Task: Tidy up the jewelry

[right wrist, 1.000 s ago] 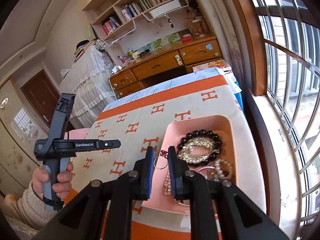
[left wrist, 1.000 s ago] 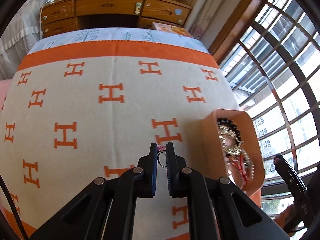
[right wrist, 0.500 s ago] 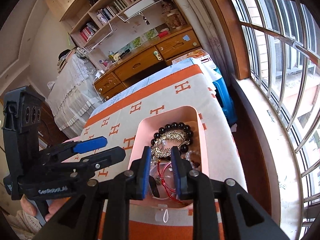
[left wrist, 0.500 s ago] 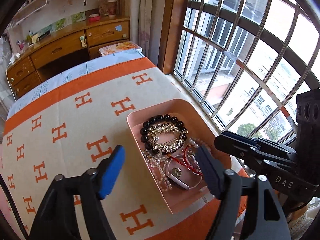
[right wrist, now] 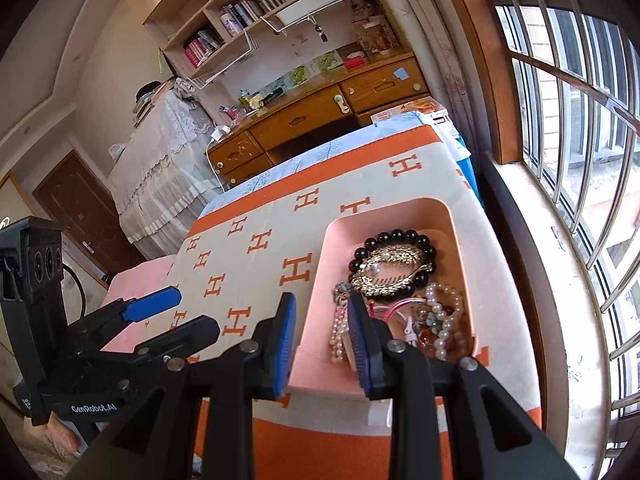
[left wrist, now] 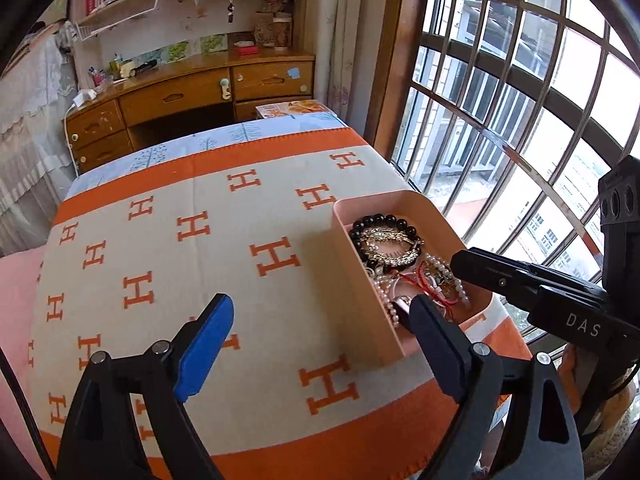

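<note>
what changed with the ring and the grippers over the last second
The left gripper has just opened wide, no longer holding the small ring, which cannot be picked out now. The right gripper has also been opening, empty, over the pink tray's near edge. Tray and blanket stayed put.

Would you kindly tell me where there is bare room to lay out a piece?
The H-patterned blanket left of the pink tray is bare up to its orange border. The tray itself is crowded: black bead bracelet, pearls, tangled chains.

Both wrist fisheyes look obliquely down, close over the orange-and-cream H-patterned blanket (left wrist: 240,248), sharing the pink rectangular jewelry tray (left wrist: 362,280) (right wrist: 320,264) and upper-frame wooden desk (left wrist: 180,96).
</note>
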The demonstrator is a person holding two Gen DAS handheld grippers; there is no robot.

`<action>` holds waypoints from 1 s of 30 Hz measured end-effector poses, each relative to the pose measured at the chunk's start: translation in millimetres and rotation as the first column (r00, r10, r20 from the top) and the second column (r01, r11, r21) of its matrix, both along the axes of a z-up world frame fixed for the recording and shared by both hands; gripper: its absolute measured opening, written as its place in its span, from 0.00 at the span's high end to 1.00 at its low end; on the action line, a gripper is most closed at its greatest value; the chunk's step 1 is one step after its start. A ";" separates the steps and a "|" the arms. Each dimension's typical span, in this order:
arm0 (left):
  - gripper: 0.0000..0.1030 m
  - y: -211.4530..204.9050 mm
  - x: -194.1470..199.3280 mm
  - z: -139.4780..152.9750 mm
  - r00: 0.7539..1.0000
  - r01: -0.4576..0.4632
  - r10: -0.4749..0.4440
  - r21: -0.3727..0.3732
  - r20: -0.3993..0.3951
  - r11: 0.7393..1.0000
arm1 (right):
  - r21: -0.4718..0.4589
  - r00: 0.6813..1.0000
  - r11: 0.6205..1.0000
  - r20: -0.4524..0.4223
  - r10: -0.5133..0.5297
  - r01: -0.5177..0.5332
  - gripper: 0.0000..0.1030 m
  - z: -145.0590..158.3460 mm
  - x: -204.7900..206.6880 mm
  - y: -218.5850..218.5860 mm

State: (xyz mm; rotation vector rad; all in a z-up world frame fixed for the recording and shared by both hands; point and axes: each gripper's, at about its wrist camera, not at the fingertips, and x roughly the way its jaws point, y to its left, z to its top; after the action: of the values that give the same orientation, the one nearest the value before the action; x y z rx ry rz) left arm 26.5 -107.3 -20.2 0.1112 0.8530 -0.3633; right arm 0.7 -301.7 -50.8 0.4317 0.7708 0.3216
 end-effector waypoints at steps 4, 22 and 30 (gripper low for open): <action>0.10 26.4 -19.8 12.4 0.994 -0.091 0.089 0.032 0.063 0.995 | -0.035 0.999 0.999 0.033 0.008 -0.007 0.74 15.8 -14.8 20.1; 0.01 100.9 -83.6 36.4 0.883 -0.436 0.399 0.117 0.249 0.892 | -0.190 0.989 0.982 0.143 0.048 -0.020 0.53 62.3 -62.3 106.6; 0.01 106.4 -85.7 31.5 0.869 -0.474 0.444 0.111 0.216 0.874 | -0.230 0.986 0.973 0.158 0.048 -0.010 0.53 62.0 -70.6 117.7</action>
State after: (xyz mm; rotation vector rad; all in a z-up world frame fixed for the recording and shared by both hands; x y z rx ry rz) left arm -59.2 -0.9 11.3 0.0849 0.6957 0.1673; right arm -69.9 -184.0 11.2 0.1742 0.6460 0.2877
